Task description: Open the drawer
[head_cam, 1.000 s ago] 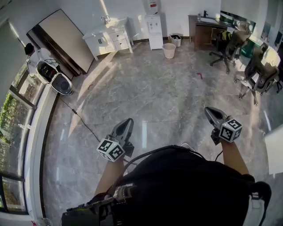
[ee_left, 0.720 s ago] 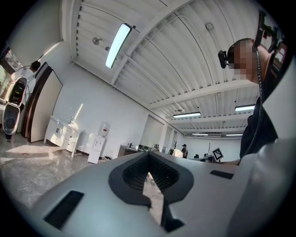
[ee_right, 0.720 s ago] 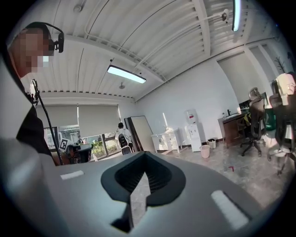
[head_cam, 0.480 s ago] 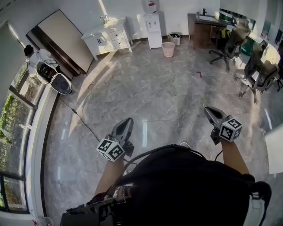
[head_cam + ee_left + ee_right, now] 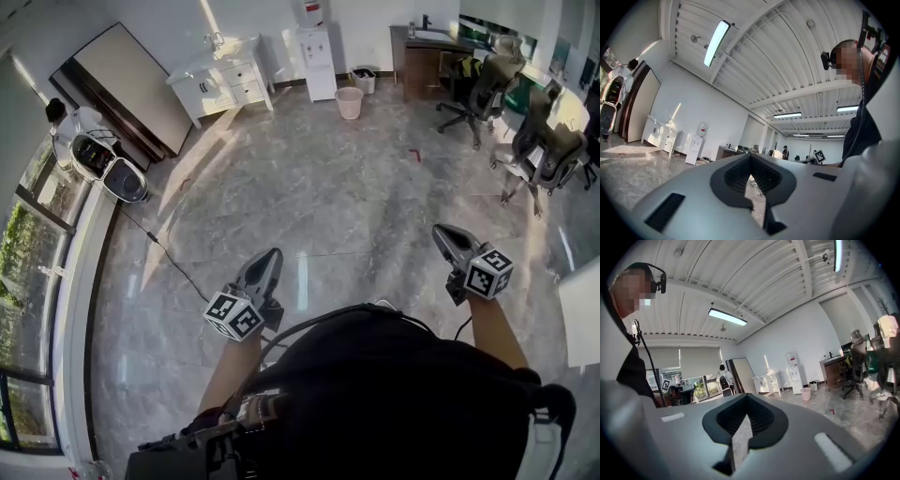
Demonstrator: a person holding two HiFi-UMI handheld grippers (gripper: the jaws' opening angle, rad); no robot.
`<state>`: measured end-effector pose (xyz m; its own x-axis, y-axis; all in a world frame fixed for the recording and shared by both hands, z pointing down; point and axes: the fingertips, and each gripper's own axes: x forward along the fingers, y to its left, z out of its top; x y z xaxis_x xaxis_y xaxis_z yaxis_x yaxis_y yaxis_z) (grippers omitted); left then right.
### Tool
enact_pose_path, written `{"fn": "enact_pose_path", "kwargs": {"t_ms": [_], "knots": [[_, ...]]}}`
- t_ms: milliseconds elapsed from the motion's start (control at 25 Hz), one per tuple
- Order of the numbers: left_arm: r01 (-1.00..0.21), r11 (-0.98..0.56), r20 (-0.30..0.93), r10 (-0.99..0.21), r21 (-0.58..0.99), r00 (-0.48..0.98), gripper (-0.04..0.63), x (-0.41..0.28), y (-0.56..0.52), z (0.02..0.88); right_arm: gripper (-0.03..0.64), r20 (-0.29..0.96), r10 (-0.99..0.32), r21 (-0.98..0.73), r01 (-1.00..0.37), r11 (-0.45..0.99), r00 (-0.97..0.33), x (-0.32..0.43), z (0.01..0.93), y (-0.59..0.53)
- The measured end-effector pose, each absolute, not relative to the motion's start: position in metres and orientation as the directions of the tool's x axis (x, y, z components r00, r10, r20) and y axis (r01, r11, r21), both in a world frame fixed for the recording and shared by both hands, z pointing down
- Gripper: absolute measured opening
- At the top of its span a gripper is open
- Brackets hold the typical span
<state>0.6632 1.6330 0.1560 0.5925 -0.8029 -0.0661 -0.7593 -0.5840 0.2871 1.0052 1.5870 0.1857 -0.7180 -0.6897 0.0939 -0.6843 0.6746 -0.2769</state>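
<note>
The white drawer cabinet (image 5: 225, 82) stands against the far wall, well across the marble floor from me. It shows small in the left gripper view (image 5: 661, 136) and in the right gripper view (image 5: 768, 382). My left gripper (image 5: 272, 255) is held level in front of the person's body, jaws shut with nothing between them (image 5: 750, 158). My right gripper (image 5: 439, 231) is held level on the other side, also shut and empty (image 5: 748, 398). Both point out over the bare floor, far from the cabinet.
A water dispenser (image 5: 317, 61) and a pink waste bin (image 5: 349, 101) stand right of the cabinet. A wooden desk (image 5: 427, 52) and office chairs (image 5: 478, 94) fill the far right. A large board (image 5: 122, 84) leans on the left wall. A cable (image 5: 178, 262) crosses the floor.
The room's far things have drifted slightly up and to the left in the head view. Both grippers keep the same shut pose in front of the body.
</note>
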Motion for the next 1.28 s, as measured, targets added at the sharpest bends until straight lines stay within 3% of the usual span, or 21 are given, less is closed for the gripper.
{"fn": "enact_pose_path", "kwargs": {"t_ms": [680, 1280], "knots": [[-0.765, -0.585, 0.009, -0.793, 0.269, 0.609, -0.002, 0.717, 1.644, 0.160, -0.005, 0.082, -0.669, -0.342, -0.651, 0.678, -0.739, 1.042, 0.214, 1.588], [-0.722, -0.621, -0.021, -0.762, 0.306, 0.647, -0.002, 0.633, 1.568, 0.183, -0.005, 0.131, -0.688, -0.302, -0.689, 0.658, -0.714, 0.956, 0.226, 1.524]]}}
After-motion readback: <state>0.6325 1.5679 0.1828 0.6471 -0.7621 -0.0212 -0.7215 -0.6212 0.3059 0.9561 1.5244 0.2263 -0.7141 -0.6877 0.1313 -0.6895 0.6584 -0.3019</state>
